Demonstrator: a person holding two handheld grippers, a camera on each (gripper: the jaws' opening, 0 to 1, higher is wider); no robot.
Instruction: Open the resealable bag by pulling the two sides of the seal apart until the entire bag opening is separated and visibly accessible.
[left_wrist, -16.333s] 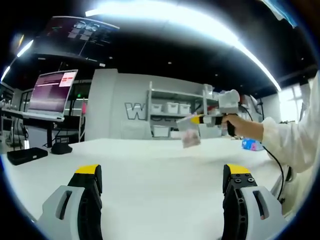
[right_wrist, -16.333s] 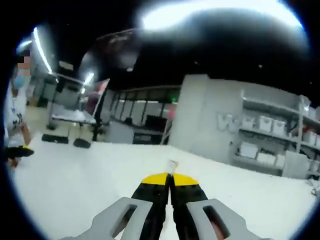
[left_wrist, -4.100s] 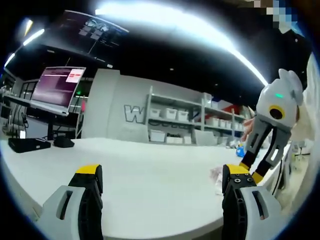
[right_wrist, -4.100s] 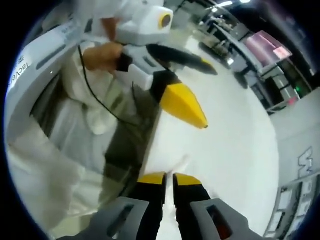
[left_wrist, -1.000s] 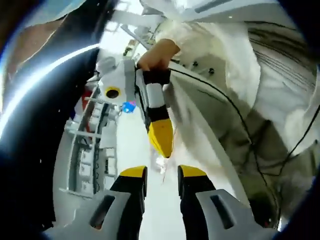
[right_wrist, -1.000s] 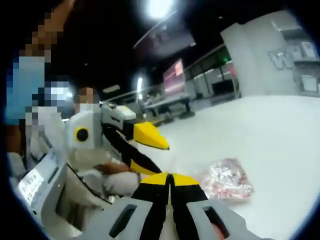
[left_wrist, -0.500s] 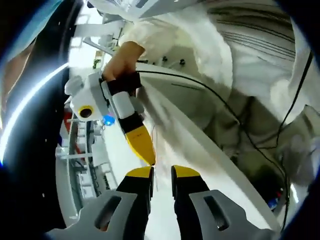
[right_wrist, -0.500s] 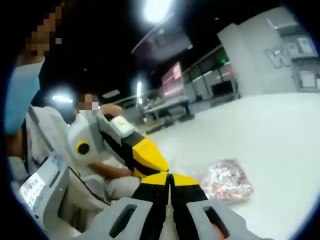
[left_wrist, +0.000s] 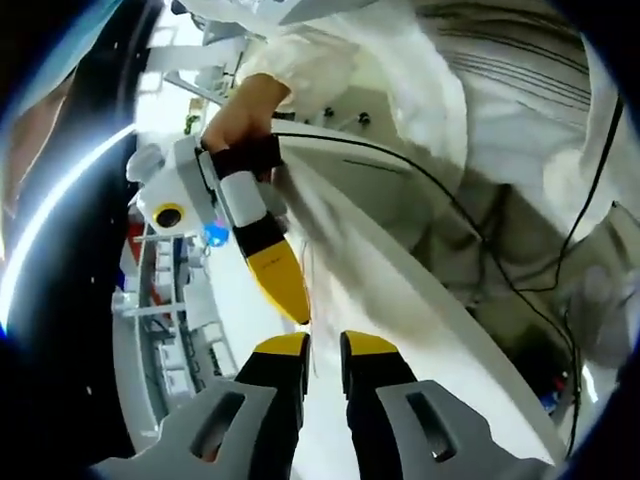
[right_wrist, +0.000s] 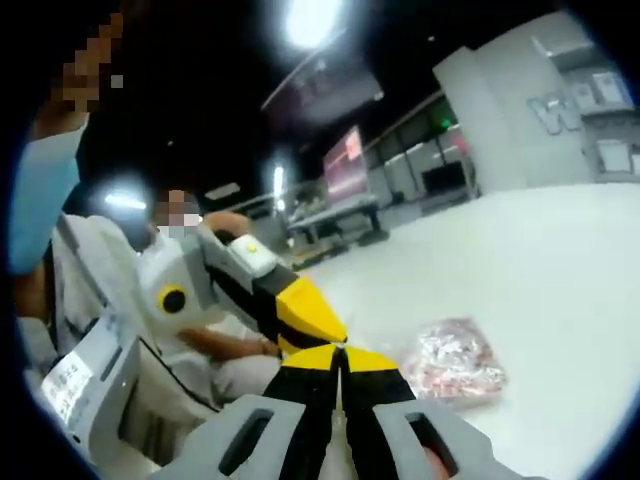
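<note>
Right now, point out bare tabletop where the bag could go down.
Free: the white table beyond the bag, toward the grey wall. Crowded: the near edge, where the left gripper meets the right gripper beside the person's hand.

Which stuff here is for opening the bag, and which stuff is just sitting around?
For the job:
resealable bag
left gripper
right gripper

Just around:
white table
monitor
shelves with bins
</note>
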